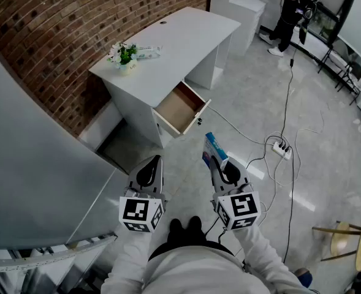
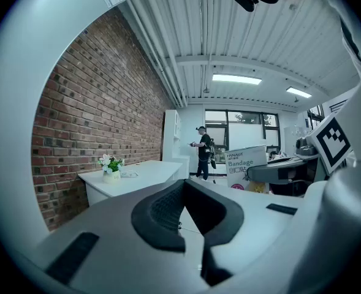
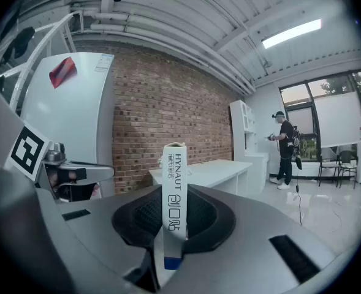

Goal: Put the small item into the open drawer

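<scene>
R gripper (image 1: pixel 219 164) clamps bandage box (image 1: pixel 214 146) | L gripper (image 1: pixel 152 164) closed, empty | drawer (image 1: pixel 179 108) open

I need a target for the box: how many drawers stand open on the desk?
1: the drawer pulled out of the desk front, at the plant's end. Other sides of the desk are hidden.

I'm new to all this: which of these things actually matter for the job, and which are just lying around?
For the job: small box clamped in the right gripper; open drawer.

Just lying about: flower pot, packet on the desk, power strip on the floor.
</scene>
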`<state>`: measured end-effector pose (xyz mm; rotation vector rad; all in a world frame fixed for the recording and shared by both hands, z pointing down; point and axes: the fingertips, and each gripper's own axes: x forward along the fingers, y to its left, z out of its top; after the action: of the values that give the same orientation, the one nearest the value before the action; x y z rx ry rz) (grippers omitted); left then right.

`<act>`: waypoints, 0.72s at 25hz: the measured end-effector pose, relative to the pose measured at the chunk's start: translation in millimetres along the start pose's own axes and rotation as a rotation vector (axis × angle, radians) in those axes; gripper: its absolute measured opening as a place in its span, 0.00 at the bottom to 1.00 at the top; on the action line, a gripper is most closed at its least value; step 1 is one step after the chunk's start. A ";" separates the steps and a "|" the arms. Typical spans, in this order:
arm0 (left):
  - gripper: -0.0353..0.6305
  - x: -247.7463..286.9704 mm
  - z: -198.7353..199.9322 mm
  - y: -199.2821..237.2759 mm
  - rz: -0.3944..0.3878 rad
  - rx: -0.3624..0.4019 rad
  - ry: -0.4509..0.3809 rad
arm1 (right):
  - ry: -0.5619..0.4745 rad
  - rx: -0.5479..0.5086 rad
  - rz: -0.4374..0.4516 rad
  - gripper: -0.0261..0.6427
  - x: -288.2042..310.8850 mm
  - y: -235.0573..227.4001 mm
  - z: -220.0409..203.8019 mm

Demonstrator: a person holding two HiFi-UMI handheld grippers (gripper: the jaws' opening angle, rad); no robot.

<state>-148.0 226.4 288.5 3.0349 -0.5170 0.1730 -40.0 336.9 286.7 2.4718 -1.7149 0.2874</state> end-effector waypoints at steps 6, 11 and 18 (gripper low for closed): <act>0.08 8.8 -0.4 4.6 0.008 -0.007 -0.003 | -0.014 0.019 0.014 0.16 6.7 -4.3 1.5; 0.08 16.2 -1.8 -1.3 0.017 -0.004 0.004 | -0.012 0.048 0.028 0.17 7.9 -15.0 -1.8; 0.08 26.9 -0.6 -12.9 0.048 0.002 0.004 | -0.013 0.067 0.080 0.16 13.8 -31.6 -2.8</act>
<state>-118.6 229.8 291.8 3.0251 -0.5900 0.1821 -6.0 336.0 292.8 2.4594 -1.8419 0.3424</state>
